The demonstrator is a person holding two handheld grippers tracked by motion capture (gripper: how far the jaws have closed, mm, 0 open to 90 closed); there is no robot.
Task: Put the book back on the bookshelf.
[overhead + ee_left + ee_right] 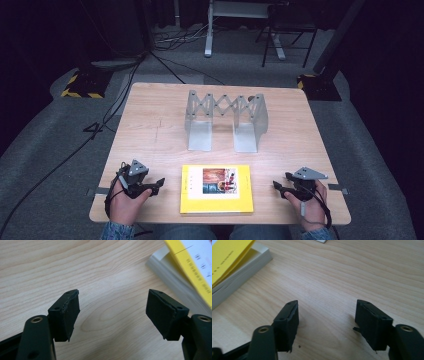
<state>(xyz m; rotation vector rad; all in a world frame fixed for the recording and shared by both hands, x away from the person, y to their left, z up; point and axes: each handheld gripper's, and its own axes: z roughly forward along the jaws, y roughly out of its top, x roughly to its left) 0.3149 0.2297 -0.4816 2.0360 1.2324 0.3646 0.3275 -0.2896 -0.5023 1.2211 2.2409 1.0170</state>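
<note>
Book [216, 189] flat between both tongs, long axis 9-to-3; left tongs [156, 183] at 9, right tongs [278, 186] at 3, both spread, empty, about equally near.

Your yellow book [216, 189] lies flat and closed, picture cover up, at the near edge of the table [150, 130], midway along it. Its white page block shows at the side.

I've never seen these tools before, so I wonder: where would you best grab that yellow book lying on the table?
Probably at a side edge. The yellow book lies flat and closed, so only its thin edges offer a pinch. Its right edge faces the right hand-held gripper, whose jaws stand open; in the right gripper view the cover already lifts slightly off the pages there. Come in low from the right.
</note>
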